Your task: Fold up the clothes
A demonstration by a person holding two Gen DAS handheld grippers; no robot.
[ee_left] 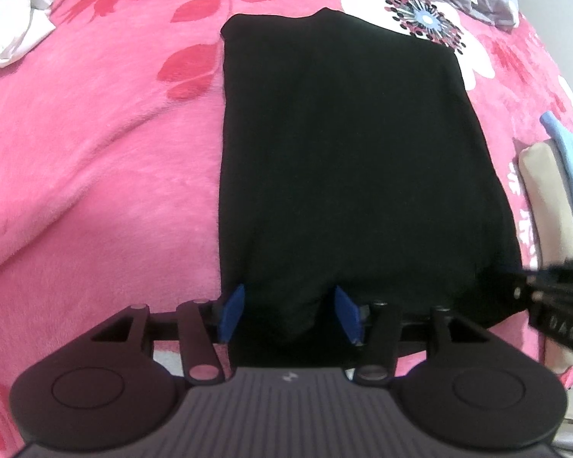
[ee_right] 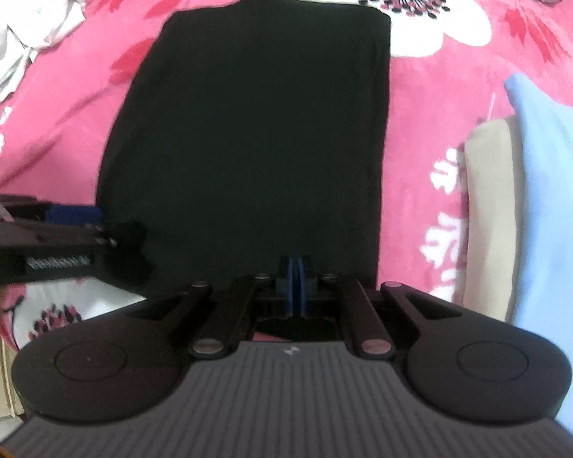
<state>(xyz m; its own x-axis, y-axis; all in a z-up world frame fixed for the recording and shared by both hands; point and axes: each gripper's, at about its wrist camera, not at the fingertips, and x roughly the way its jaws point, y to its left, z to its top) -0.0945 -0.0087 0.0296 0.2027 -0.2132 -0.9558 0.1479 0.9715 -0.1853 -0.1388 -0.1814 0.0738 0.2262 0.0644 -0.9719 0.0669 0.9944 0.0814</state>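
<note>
1. One black garment (ee_left: 343,152) lay flat as a long folded rectangle on the pink floral blanket (ee_left: 95,152), its near edge right at both grippers.
2. Left gripper (ee_left: 289,313) had its blue fingers (ee_left: 231,313) spread wide, and a hump of the black near edge sat between them, not pinched.
3. Right gripper (ee_right: 295,286) had its blue pads pressed together at the garment's near edge; whether cloth was caught between them could not be told.
4. Off to the right, a folded cream piece (ee_right: 489,210) and a light blue one (ee_right: 546,191) were stacked just beside the garment.
5. Far left, crumpled white clothes (ee_right: 19,30) were heaped.
</note>
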